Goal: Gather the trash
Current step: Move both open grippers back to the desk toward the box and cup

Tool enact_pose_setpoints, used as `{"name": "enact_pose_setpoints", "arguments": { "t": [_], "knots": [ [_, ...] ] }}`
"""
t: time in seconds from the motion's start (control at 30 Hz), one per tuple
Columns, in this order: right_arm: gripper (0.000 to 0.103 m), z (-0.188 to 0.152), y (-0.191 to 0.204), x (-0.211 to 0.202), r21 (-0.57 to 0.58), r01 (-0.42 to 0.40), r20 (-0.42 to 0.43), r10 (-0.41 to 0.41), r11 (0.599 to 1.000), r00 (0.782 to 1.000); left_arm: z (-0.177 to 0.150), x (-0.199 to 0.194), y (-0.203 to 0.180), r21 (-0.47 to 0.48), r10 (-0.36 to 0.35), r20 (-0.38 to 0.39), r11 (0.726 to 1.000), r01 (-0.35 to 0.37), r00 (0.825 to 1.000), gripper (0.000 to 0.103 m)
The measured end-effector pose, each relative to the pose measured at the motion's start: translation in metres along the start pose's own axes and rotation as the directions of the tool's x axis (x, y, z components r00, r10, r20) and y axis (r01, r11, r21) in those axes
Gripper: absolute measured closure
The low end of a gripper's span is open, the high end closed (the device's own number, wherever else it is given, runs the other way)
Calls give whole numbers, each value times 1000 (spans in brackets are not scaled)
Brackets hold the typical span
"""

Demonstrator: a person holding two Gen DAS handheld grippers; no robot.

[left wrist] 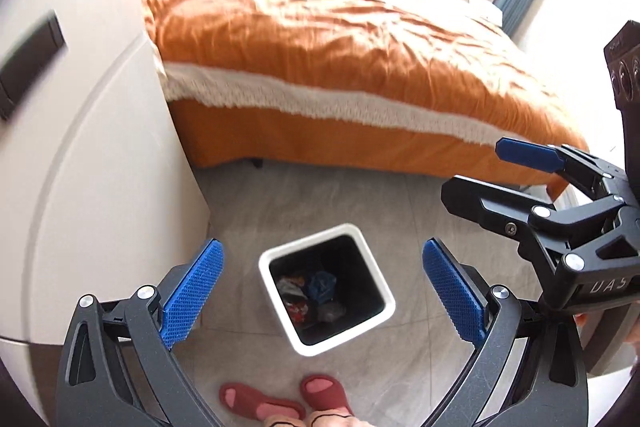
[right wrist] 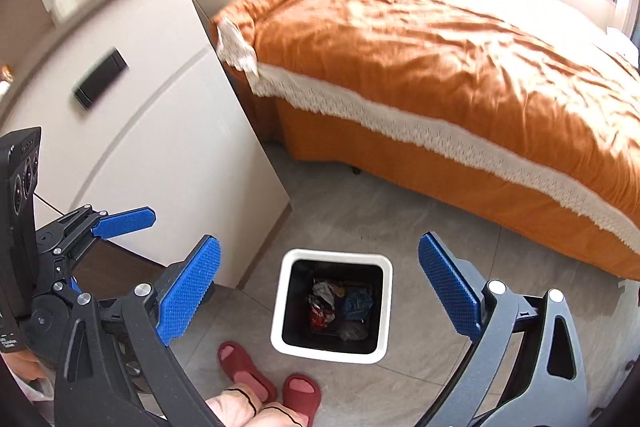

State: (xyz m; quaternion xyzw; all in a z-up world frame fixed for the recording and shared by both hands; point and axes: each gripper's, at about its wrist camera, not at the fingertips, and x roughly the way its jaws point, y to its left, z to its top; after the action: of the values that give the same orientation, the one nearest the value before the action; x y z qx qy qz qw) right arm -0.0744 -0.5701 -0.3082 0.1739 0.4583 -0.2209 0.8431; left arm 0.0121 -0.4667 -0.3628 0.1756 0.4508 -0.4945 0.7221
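A white square trash bin (left wrist: 366, 251) with a black inside stands on the grey tile floor below both grippers; it also shows in the right wrist view (right wrist: 384, 291). Crumpled wrappers and other trash (left wrist: 308, 297) lie at its bottom, also seen in the right wrist view (right wrist: 340, 307). My left gripper (left wrist: 322, 293) is open and empty, held high above the bin. My right gripper (right wrist: 320, 293) is open and empty, also above the bin. The right gripper shows at the right of the left wrist view (left wrist: 480, 183), and the left gripper shows at the left of the right wrist view (right wrist: 116, 239).
A bed with an orange cover (left wrist: 340, 39) fills the far side. A white cabinet (left wrist: 80, 187) stands to the left of the bin. The person's feet in red slippers (right wrist: 272, 383) stand just in front of the bin.
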Motion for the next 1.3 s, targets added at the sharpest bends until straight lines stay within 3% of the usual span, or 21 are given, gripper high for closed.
{"name": "enact_pose_setpoints", "arguments": {
  "t": [0.3,0.5,0.63,0.93,1.17,1.3],
  "knots": [
    [4,56,34,-89,-56,-55,141,62,997,988,42,-105,-2,-27,71,117,997,-68,991,5],
    [4,85,59,-127,-132,-112,211,138,985,968,54,-165,1,-59,175,190,984,-167,966,5],
    [4,104,85,-144,-202,-171,237,217,964,947,55,-202,11,-116,259,226,964,-238,939,5],
    [4,141,178,-156,-383,-318,222,421,867,880,40,-279,72,-280,473,259,871,-403,842,5],
    [4,154,268,-144,-504,-411,141,542,759,828,0,-332,145,-437,621,208,750,-496,756,5],
    [4,158,319,-137,-563,-452,83,592,692,802,-25,-348,182,-459,668,165,703,-544,725,5]
  ]
}}
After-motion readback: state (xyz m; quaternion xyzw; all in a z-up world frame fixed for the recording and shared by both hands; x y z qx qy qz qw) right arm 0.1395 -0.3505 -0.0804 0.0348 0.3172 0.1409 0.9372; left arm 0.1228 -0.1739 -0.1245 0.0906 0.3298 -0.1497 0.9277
